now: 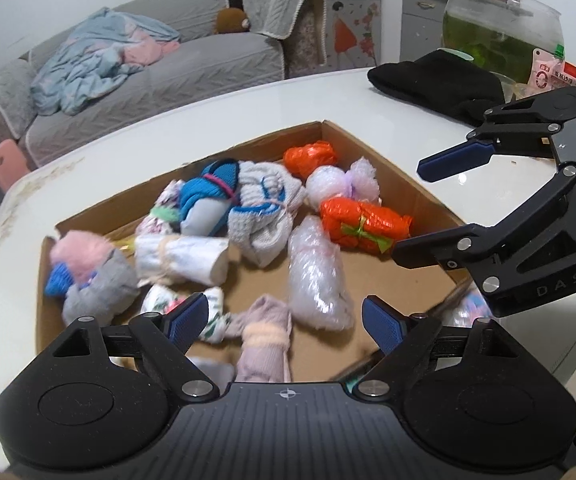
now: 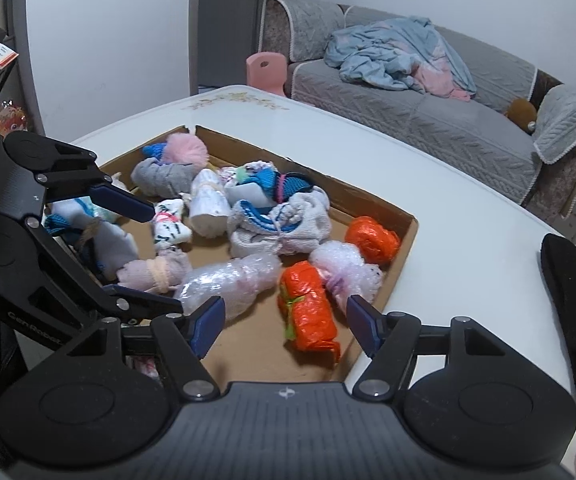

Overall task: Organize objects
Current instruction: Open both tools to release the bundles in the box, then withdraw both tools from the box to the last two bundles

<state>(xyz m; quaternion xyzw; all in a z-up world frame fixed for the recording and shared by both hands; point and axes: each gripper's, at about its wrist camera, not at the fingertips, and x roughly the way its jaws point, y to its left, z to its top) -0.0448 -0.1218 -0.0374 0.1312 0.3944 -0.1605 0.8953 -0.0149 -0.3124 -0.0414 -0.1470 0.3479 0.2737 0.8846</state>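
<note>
A shallow cardboard tray (image 1: 352, 140) (image 2: 406, 256) on a white table holds several rolled bundles: socks, bubble-wrap rolls and two orange plastic ones. My left gripper (image 1: 284, 322) (image 2: 158, 258) hovers open over the tray's near edge. A lilac sock roll (image 1: 268, 308) (image 2: 154, 270) lies below it, untouched by the pads. My right gripper (image 2: 286, 328) (image 1: 414, 212) is open above the tray's right side. The longer orange bundle (image 2: 308, 312) (image 1: 364, 224) lies under the gap between its fingers, free of the pads. A bubble-wrap roll (image 1: 318, 276) (image 2: 228, 280) lies mid-tray.
A black cloth (image 1: 436, 80) (image 2: 572, 292) lies on the table to the right of the tray. Behind it stand a glass bowl of green water (image 1: 500, 36) and a snack packet (image 1: 548, 74). A grey sofa (image 2: 428, 112) and a pink stool (image 2: 266, 70) are beyond the table.
</note>
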